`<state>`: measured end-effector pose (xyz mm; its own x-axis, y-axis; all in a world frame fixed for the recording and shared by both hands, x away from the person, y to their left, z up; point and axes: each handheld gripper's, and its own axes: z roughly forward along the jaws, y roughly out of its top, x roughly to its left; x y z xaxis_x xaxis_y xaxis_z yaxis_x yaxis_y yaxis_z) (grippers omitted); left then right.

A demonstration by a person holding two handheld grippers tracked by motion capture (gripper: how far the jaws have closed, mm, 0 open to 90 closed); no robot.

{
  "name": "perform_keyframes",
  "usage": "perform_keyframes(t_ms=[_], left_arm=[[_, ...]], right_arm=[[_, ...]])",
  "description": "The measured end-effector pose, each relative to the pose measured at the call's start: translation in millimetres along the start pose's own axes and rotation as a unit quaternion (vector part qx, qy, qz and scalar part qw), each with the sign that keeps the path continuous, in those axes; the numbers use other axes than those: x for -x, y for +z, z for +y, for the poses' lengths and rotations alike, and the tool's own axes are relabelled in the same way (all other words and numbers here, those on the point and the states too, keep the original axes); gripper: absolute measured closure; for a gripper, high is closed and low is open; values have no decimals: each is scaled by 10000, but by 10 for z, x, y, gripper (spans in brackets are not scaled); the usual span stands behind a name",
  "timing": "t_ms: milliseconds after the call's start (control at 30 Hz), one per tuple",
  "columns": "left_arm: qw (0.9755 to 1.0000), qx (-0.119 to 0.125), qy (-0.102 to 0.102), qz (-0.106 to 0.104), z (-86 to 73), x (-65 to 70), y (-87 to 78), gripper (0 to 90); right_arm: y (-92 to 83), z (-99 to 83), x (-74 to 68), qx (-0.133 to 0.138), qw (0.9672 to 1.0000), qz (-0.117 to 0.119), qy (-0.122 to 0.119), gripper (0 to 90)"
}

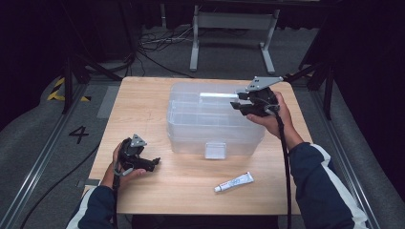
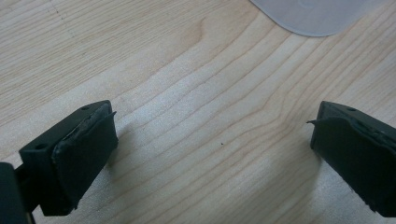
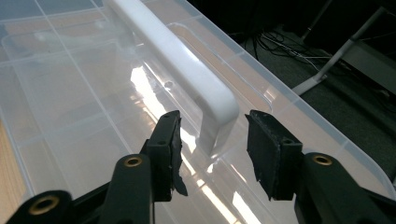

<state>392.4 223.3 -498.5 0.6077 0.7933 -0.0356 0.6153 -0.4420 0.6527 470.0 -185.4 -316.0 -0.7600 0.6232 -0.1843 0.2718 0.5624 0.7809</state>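
Observation:
A clear plastic storage box [image 1: 210, 119] with a white handle [image 1: 215, 95] on its lid stands in the middle of the wooden table [image 1: 143, 109]. My right gripper [image 1: 237, 106] hovers over the lid's right part. In the right gripper view the handle [image 3: 187, 70] ends between my right gripper's [image 3: 212, 135] jaws, with a gap on both sides, so the pads are not pressing on it. My left gripper [image 1: 154, 163] rests low at the table's front left, jaws wide apart. In the left gripper view, bare wood lies between the left gripper's [image 2: 212, 144] jaws.
A small white tube [image 1: 234, 182] lies on the table in front of the box, near the front edge. The box's front latch [image 1: 215, 150] faces the person. A corner of the box [image 2: 313, 16] shows beyond the left jaws. Cables and table legs stand on the floor behind.

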Motion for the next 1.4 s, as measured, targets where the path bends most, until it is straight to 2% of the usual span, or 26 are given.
perform_keyframes(t_ms=[133,233,700,1100,1200,1400], left_arm=[[10000,0,5,-2,0,-1,0,7],[10000,-1,54,-19,-1,-3,-6,14],[10000,18,67,-29,-3,-3,-9,28],[9998,86,123,-101,-12,5,-19,52],[9996,142,202,-162,-25,16,-37,116],[9996,136,198,-179,-23,20,-41,126]], right_arm=[[29,39,2,-29,10000,31,46,663],[75,71,-18,-98,9999,-6,-76,697],[108,106,17,-189,9996,-12,-187,721],[115,186,88,-254,9996,14,-87,721],[118,208,111,-251,9997,13,-13,720],[120,248,137,-323,9995,11,22,720]])
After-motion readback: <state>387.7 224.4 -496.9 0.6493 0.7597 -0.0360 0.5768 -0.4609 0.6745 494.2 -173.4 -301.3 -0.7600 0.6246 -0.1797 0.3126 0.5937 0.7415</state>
